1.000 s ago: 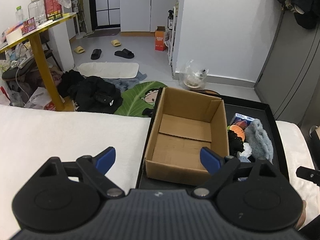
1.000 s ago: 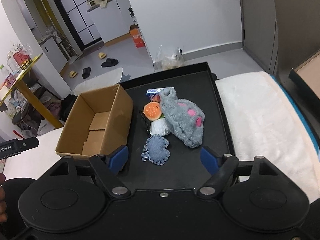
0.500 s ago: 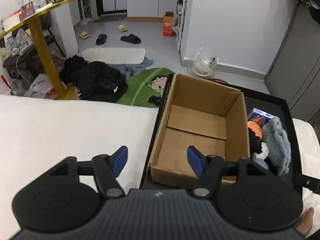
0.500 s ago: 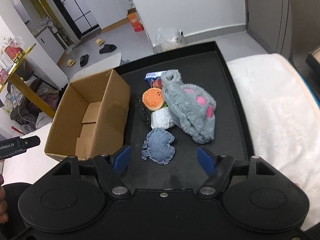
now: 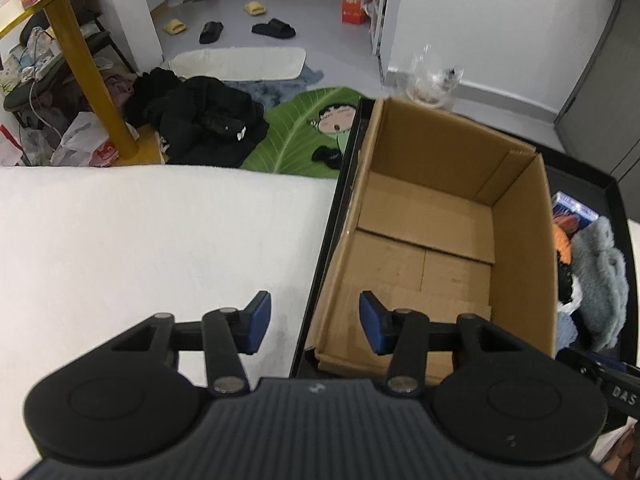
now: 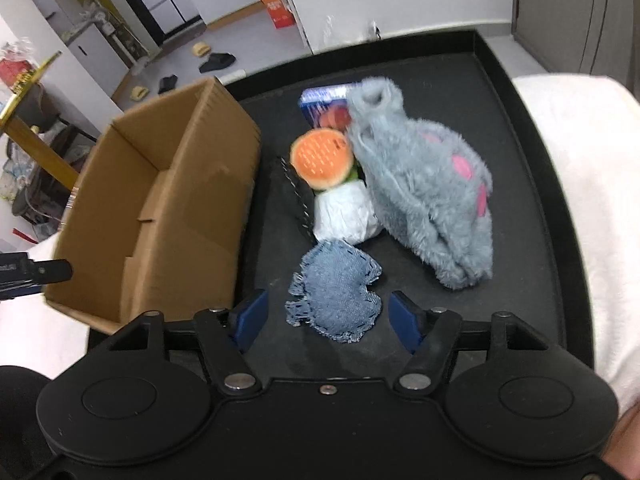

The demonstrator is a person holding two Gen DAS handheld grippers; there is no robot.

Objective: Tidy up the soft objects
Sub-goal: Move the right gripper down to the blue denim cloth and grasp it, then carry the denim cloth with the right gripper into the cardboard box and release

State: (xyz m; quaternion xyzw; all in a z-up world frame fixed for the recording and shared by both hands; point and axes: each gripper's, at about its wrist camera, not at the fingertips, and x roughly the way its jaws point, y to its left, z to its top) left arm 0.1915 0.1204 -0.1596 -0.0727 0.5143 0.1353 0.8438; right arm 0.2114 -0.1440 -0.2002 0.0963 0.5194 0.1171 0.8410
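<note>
An empty cardboard box [image 5: 436,240] [image 6: 160,200] stands on the left of a black tray [image 6: 532,152]. Beside it lie a blue denim pouch [image 6: 336,296], a white crumpled soft thing [image 6: 344,216], an orange round plush [image 6: 322,158], a grey fluffy slipper with pink spots [image 6: 428,196] and a small blue packet [image 6: 324,104]. My right gripper [image 6: 328,318] hovers just over the denim pouch, jaws closing, pads on either side and clear of it. My left gripper [image 5: 312,322] straddles the box's near left wall and the tray rim [image 5: 320,256], jaws closing, pads apart from both.
The tray lies on a white fluffy cover [image 5: 140,248] [image 6: 600,184]. Beyond the edge is floor with dark clothes [image 5: 200,120], a green leaf mat [image 5: 296,128], slippers [image 5: 272,28] and a yellow table leg [image 5: 96,80].
Both grippers have come down and forward while their jaws narrowed. The left now sits over the box's near left wall; the right has closed in on the denim pouch.
</note>
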